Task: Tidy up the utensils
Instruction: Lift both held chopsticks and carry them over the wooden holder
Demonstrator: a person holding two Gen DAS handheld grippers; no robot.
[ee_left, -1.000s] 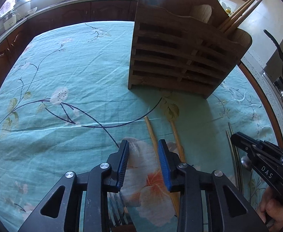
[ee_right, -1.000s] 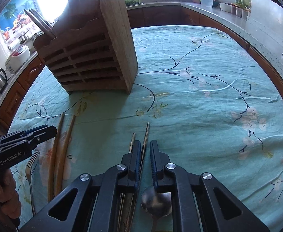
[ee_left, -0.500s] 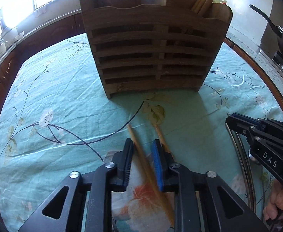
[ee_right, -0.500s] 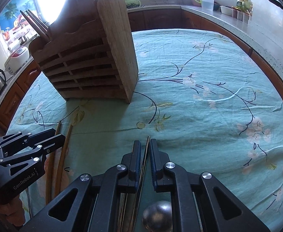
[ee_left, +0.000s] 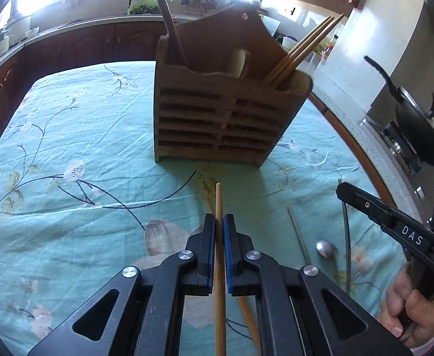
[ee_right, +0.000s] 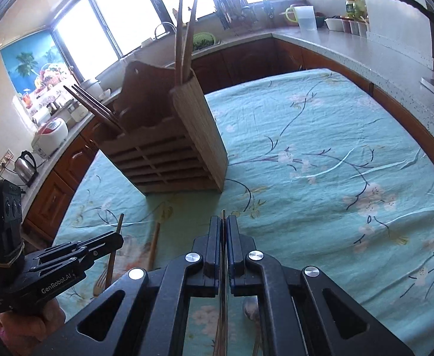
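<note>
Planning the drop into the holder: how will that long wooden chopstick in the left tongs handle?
The wooden chopstick looks straight and unbent, so probably stiff. It is thin, likely light. The left tongs pinch it partway along, with a long end beyond the pads, so it may pivot near the wooden holder.

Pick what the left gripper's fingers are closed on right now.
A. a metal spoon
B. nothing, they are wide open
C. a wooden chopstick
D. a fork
C. In the left wrist view the left gripper has its blue-padded fingers pinched against a wooden chopstick whose tip juts forward toward the wooden utensil holder, while the metal spoon lies apart on the tablecloth.
</note>
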